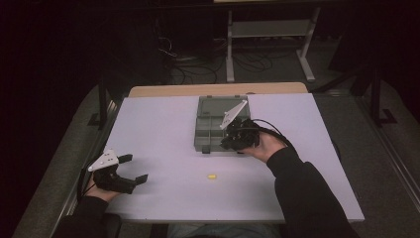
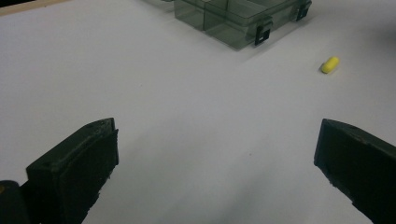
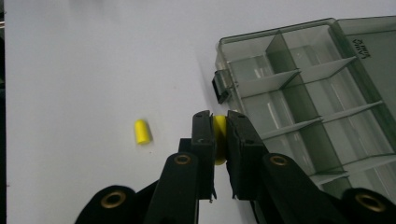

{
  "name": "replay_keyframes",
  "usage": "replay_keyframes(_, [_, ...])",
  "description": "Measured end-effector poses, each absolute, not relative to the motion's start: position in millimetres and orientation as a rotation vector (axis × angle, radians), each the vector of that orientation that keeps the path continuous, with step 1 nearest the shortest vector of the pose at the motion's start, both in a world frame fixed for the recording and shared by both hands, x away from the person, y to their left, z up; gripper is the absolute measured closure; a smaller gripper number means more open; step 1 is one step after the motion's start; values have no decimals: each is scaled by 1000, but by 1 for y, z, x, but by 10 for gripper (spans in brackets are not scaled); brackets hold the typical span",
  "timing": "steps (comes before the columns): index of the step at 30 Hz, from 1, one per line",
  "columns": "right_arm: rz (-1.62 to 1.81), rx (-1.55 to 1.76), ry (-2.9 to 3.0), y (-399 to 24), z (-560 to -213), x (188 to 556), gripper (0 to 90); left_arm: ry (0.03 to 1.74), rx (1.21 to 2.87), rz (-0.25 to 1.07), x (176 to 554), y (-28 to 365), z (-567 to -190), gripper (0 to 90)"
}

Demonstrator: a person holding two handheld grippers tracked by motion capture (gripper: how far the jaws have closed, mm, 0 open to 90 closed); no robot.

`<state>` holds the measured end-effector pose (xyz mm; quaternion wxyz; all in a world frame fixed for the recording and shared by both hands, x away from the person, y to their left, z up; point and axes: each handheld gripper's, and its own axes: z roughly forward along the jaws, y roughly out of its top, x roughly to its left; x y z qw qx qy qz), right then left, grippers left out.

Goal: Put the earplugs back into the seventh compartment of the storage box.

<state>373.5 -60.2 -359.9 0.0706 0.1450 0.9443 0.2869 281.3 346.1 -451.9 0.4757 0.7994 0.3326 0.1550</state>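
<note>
A clear grey compartment box [image 1: 214,124] lies open on the white table [image 1: 158,124], its dividers plain in the right gripper view [image 3: 303,93]. My right gripper [image 3: 219,122] is shut on a small yellow plug [image 3: 220,140] and hangs over the box's near right corner [image 1: 233,141]. A second yellow plug [image 1: 212,176] lies loose on the table in front of the box, also in the left gripper view [image 2: 330,65] and the right gripper view [image 3: 142,131]. My left gripper [image 1: 132,168] rests at the table's near left, open and holding nothing, jaws wide [image 2: 215,154].
The box's black latches [image 2: 262,34] face the near side. A grey metal stand [image 1: 270,34] and cables lie on the dark floor beyond the table. A wooden board edge [image 1: 218,89] runs along the table's far side.
</note>
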Motion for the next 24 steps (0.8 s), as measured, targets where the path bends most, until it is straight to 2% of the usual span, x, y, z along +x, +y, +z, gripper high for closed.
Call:
replay_keyframes(15, [834, 525, 2824, -63, -362, 410, 804, 812, 1954, 364, 282, 348, -453, 0])
replay_keyframes(24, [739, 611, 2849, -62, -386, 431, 803, 812, 1952, 361, 282, 348, -453, 0])
